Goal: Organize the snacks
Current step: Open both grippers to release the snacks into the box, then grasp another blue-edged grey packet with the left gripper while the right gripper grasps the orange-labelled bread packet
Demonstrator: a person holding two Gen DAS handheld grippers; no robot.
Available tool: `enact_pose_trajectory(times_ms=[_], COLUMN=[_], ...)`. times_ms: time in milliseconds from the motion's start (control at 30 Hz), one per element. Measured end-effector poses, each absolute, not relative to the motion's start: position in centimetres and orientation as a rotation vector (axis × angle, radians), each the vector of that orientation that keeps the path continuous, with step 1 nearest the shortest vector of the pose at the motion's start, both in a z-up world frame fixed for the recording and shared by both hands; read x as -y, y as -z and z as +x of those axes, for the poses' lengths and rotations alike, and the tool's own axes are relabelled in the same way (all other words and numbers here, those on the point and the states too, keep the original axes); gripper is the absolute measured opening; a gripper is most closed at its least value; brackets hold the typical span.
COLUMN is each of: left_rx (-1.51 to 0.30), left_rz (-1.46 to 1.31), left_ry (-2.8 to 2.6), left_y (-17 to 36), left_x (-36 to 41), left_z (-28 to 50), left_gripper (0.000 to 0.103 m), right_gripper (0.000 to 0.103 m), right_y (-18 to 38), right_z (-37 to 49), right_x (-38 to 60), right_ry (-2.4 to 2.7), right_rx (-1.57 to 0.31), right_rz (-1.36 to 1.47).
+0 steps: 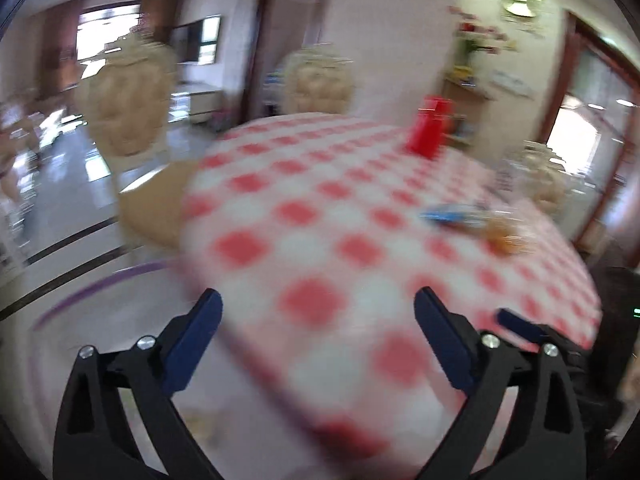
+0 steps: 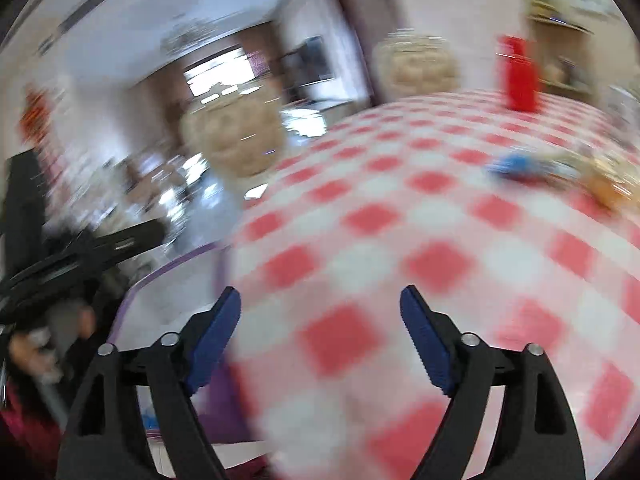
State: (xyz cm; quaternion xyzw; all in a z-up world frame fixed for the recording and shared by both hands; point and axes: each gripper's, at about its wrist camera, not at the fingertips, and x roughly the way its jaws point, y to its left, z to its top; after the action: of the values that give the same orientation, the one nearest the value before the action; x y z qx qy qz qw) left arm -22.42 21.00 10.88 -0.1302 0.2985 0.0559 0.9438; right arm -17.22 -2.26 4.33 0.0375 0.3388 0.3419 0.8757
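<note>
Fingers (image 1: 440,344) of the left gripper (image 1: 318,336) stood wide apart, blue pads facing inward, nothing between them; they hung over the near edge of the bench (image 1: 320,240). Right gripper (image 2: 320,332) likewise spread wide and empty, its fingers (image 2: 426,344) above the bench's (image 2: 400,240) near edge.

Bench round, covered in red-and-white check cloth. Both views heavily blurred.

Snacks lay on the far right part of the cloth, well apart from both grippers. One blue packet (image 1: 452,216) (image 2: 520,166), flat and long, its long axis running roughly left to right across the view; which end led, could not tell. Just beside it on the right, one orange-brown item (image 1: 506,236) (image 2: 612,188) in a clear wrapper; shape too smeared to give an axis. Count: two snack items made out.

One red container (image 1: 430,126) (image 2: 518,74) stood upright near the far edge of the bench, apart from the snacks.

Two cream tufted chair backs (image 1: 128,96) (image 1: 318,80) beyond the bench's far side.
</note>
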Motion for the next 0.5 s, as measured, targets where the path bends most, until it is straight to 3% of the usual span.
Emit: enact_pose_trajectory(times_ms=[300,500], left_rx=[-0.723,-0.705], left_rz=[-0.260,-0.463], left_ry=[0.031,-0.097], left_y=[-7.3,-4.6], left_x=[-7.7,-7.0], left_z=[-6.4,3.7], left_gripper=[0.100,0.100], right_gripper=[0.086,0.086], right_y=[-1.5,-2.4], right_z=[-9.2,-2.6], right_x=[17.8,22.2], right_ry=[-0.315,-0.281], right_rx=[-0.779,-0.744], right_rz=[0.213,0.252])
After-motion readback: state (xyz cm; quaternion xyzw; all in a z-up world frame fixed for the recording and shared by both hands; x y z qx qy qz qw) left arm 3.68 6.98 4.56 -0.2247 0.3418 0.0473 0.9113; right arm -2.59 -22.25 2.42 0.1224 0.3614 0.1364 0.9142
